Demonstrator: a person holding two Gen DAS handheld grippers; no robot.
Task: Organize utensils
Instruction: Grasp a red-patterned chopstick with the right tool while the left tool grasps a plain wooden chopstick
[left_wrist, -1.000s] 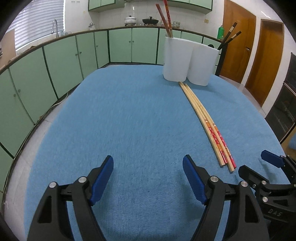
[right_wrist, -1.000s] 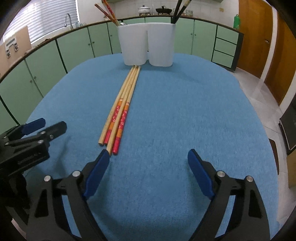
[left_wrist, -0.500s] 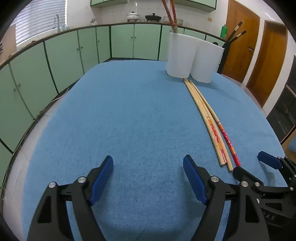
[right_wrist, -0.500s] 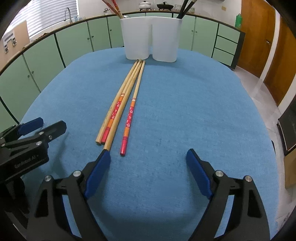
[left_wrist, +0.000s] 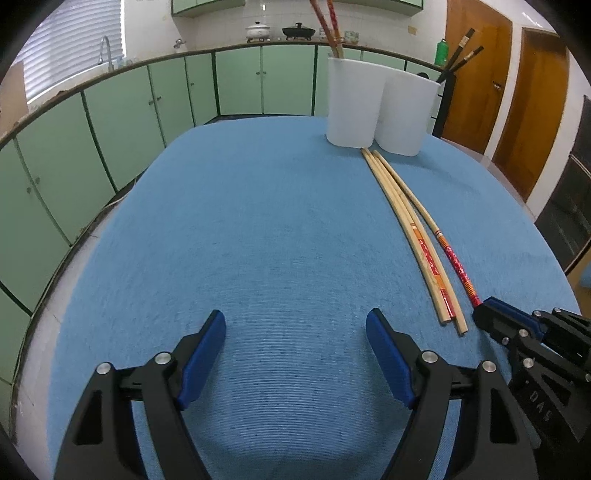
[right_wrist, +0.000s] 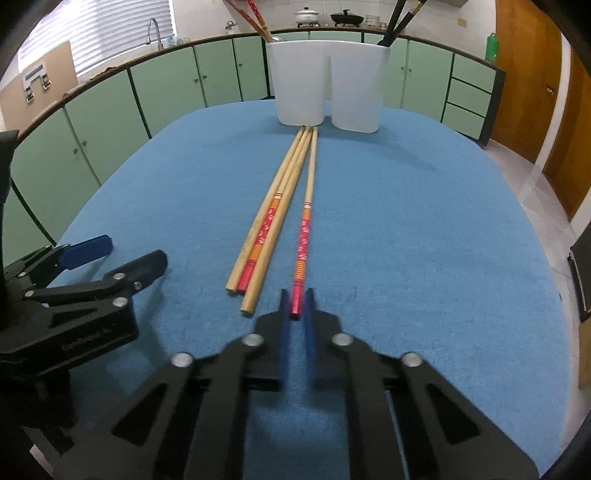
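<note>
Your right tool (right_wrist: 295, 302), low in the middle of the right wrist frame, has its blue pads pressed together on the red painted end of a long, thin bamboo chopstick with a red-and-orange patterned handle (right_wrist: 303, 236). That stick will likely feel very light and stiff, and its lacquered end looks slick, so a pinch this close to the tip may let it swing or slip; hold it firmly and lift slowly. From the tool it runs straight up the frame across the blue cloth-covered counter (right_wrist: 424, 229), its bare tip just short of the white two-compartment plastic utensil holder (right_wrist: 325, 70) at upper centre. Just left of it lie three more bamboo chopsticks bunched together (right_wrist: 269, 225), apart from your pads. Your left tool (left_wrist: 295, 350) hangs spread and empty at the bottom of its own frame, well left of the sticks.
</note>
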